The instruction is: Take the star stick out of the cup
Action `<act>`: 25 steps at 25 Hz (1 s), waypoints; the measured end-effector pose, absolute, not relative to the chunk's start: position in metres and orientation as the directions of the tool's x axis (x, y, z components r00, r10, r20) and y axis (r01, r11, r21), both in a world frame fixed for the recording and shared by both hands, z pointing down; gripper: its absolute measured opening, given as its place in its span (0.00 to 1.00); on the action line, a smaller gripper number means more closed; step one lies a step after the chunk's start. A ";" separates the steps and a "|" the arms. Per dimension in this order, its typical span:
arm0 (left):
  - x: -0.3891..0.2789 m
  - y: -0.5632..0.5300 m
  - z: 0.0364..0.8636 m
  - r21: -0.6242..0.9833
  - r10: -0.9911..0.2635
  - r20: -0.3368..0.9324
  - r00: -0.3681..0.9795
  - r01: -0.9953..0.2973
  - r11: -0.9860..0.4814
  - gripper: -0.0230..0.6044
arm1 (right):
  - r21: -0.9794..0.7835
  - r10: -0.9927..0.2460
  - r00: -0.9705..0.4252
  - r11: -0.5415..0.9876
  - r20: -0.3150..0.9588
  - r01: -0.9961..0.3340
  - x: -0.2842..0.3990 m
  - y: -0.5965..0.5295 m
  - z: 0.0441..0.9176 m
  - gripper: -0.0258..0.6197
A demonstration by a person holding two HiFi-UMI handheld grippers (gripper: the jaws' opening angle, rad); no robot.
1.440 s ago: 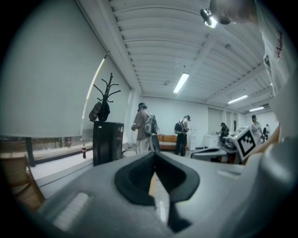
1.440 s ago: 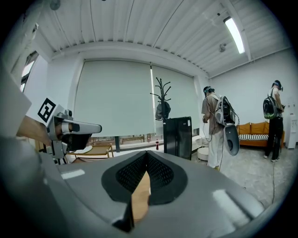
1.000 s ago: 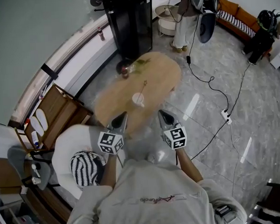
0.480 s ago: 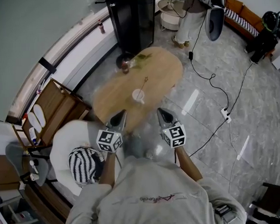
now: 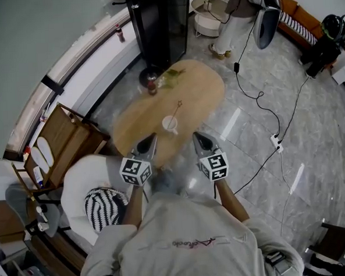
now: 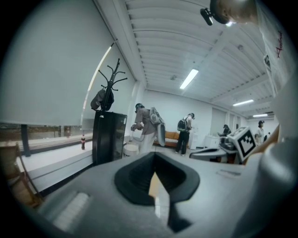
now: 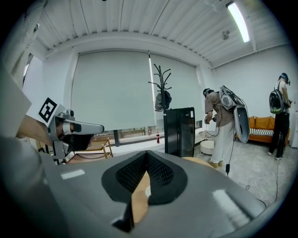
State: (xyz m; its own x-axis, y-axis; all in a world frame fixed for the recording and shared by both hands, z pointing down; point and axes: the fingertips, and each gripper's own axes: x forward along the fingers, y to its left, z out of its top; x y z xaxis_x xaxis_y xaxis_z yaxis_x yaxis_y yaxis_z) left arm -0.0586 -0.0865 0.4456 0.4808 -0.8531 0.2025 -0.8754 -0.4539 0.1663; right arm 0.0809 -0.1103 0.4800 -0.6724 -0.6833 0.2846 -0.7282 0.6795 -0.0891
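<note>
A white cup (image 5: pixel 170 125) stands near the middle of the oval wooden table (image 5: pixel 202 95). The thin star stick (image 5: pixel 177 109) leans out of it toward the far right, star at the top. My left gripper (image 5: pixel 146 145) and right gripper (image 5: pixel 201 140) hover side by side over the table's near edge, just short of the cup, one on each side. Both are shut with nothing in them. In the left gripper view the left gripper (image 6: pixel 154 157) has its jaws together. In the right gripper view the right gripper (image 7: pixel 146 155) does too, with table wood showing below the tips.
A dark bottle (image 5: pixel 152 83) and a green object (image 5: pixel 172 75) sit at the table's far end. Behind stands a black cabinet (image 5: pixel 160 24). A wooden chair (image 5: pixel 73 135) and a white seat with a striped cushion (image 5: pixel 106 204) are at left. A cable (image 5: pixel 264 108) crosses the floor at right.
I have stepped closer to the table. Both grippers moved forward together and now reach over its near edge. The cup and stick have not moved.
</note>
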 end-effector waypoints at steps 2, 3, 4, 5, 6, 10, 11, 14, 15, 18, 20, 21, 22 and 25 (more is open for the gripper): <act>-0.069 -0.104 0.444 0.169 -0.855 0.196 0.481 -0.875 -0.453 0.03 | -0.086 -0.682 -0.673 0.681 0.287 -0.727 0.070 -0.127 0.479 0.05; -0.076 -0.113 0.442 0.170 -0.856 0.191 0.480 -0.875 -0.453 0.03 | -0.084 -0.681 -0.673 0.682 0.289 -0.726 0.064 -0.135 0.478 0.05; -0.082 -0.122 0.440 0.170 -0.858 0.187 0.479 -0.876 -0.452 0.03 | -0.081 -0.681 -0.674 0.683 0.287 -0.726 0.057 -0.144 0.476 0.05; -0.089 -0.131 0.437 0.170 -0.859 0.182 0.479 -0.876 -0.452 0.03 | -0.076 -0.683 -0.673 0.684 0.284 -0.725 0.050 -0.153 0.472 0.05; -0.095 -0.139 0.435 0.170 -0.860 0.178 0.479 -0.875 -0.453 0.03 | -0.071 -0.684 -0.673 0.684 0.281 -0.726 0.043 -0.163 0.469 0.05; -0.122 -0.169 0.429 0.173 -0.860 0.169 0.481 -0.874 -0.454 0.03 | -0.058 -0.688 -0.671 0.685 0.276 -0.726 0.015 -0.194 0.459 0.05; -0.129 -0.176 0.428 0.175 -0.861 0.167 0.481 -0.874 -0.454 0.03 | -0.056 -0.687 -0.672 0.686 0.277 -0.725 0.008 -0.201 0.457 0.05; -0.144 -0.198 0.425 0.181 -0.858 0.160 0.487 -0.869 -0.459 0.03 | -0.053 -0.687 -0.669 0.686 0.282 -0.726 -0.008 -0.220 0.455 0.05; -0.147 -0.204 0.425 0.184 -0.856 0.160 0.491 -0.867 -0.463 0.03 | -0.054 -0.688 -0.667 0.683 0.287 -0.728 -0.013 -0.224 0.456 0.05; -0.158 -0.220 0.427 0.191 -0.850 0.162 0.502 -0.861 -0.472 0.03 | -0.055 -0.684 -0.660 0.680 0.310 -0.731 -0.025 -0.237 0.460 0.05; -0.165 -0.228 0.429 0.198 -0.846 0.162 0.508 -0.857 -0.476 0.03 | -0.056 -0.686 -0.655 0.676 0.316 -0.735 -0.032 -0.245 0.463 0.05; -0.168 -0.231 0.431 0.203 -0.844 0.163 0.512 -0.854 -0.479 0.03 | -0.057 -0.690 -0.653 0.672 0.314 -0.738 -0.035 -0.248 0.464 0.05; -0.170 -0.234 0.433 0.207 -0.841 0.165 0.516 -0.852 -0.482 0.03 | -0.059 -0.692 -0.650 0.669 0.313 -0.741 -0.037 -0.251 0.465 0.05; -0.170 -0.240 0.441 0.221 -0.830 0.177 0.528 -0.843 -0.490 0.03 | -0.062 -0.695 -0.642 0.662 0.323 -0.747 -0.039 -0.256 0.470 0.05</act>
State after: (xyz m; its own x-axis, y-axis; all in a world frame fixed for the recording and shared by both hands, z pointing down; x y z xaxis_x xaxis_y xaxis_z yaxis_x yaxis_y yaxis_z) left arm -0.1703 -0.2401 0.4408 0.5284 -0.8304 0.1767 -0.8434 -0.4897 0.2211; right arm -0.0394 -0.2560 0.4703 -0.6423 -0.6949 0.3233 -0.7471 0.6618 -0.0620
